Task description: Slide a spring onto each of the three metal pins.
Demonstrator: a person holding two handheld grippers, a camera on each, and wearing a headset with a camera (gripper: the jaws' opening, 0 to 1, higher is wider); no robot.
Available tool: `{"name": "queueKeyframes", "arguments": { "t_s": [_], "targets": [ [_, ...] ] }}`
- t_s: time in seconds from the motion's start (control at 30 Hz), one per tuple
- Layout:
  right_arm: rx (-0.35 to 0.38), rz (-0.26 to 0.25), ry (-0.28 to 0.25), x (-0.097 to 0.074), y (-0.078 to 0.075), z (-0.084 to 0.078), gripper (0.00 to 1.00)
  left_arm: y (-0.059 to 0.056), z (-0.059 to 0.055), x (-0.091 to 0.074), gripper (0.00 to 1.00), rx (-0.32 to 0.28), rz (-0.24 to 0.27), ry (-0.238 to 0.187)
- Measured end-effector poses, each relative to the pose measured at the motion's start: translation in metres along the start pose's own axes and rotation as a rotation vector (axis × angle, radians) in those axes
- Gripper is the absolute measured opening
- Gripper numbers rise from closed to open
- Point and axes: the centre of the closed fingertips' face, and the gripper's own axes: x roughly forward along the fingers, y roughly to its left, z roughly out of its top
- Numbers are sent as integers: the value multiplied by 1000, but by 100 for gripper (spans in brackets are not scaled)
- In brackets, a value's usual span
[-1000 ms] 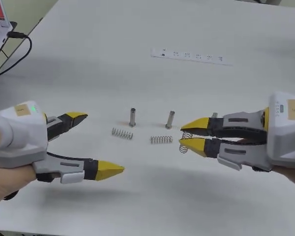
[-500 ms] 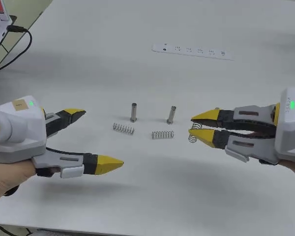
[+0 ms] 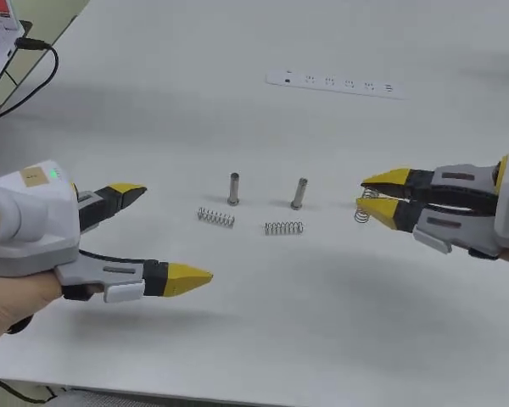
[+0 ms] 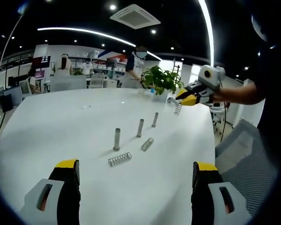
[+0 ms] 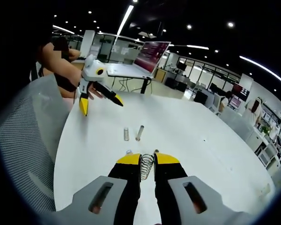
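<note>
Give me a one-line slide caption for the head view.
Right gripper holds one spring; two more springs lie on the table by two upright pins; left gripper open.

Upright pins (image 3: pixel 234 188); two flat springs (image 3: pixel 284 227); third spring (image 3: pixel 362 214) aloft.

Left gripper (image 3: pixel 174 232), jaws wide apart; right gripper (image 3: pixel 366 192), jaws tight on a spring (image 3: pixel 362 214).

Location type: open-plan office.

Indicators:
- a large white oval surface (image 4: pixel 61 122), with a grey mesh office chair (image 5: pixel 23 140) beside it
- an open laptop with a pink-lit screen (image 5: pixel 152 56)
- a white multi-socket power strip (image 3: pixel 335 84)
- rows of desks with dark monitors (image 5: pixel 201 96)
- a black ceiling with recessed spotlights, a curved white light strip (image 4: pixel 84 32) and a square white air-conditioning cassette (image 4: pixel 135 16)
- a green potted plant (image 4: pixel 161 79)
</note>
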Motion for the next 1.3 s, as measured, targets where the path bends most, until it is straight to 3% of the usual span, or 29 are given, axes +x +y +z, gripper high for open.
{"name": "queueKeyframes", "arguments": {
  "t_s": [0.47,0.7,1.07,1.3],
  "targets": [
    [33,-115,43,0,-51,-22,8,1,-2,-1,98,-6,7,4],
    [88,-166,44,5,-71,-30,8,4,1,-3,98,-10,14,-4],
    [151,-211,47,10,-84,-43,8,5,0,-5,98,-27,15,-7],
    [173,-214,49,13,-84,-47,8,6,2,-5,98,-28,17,-12]
  ]
}}
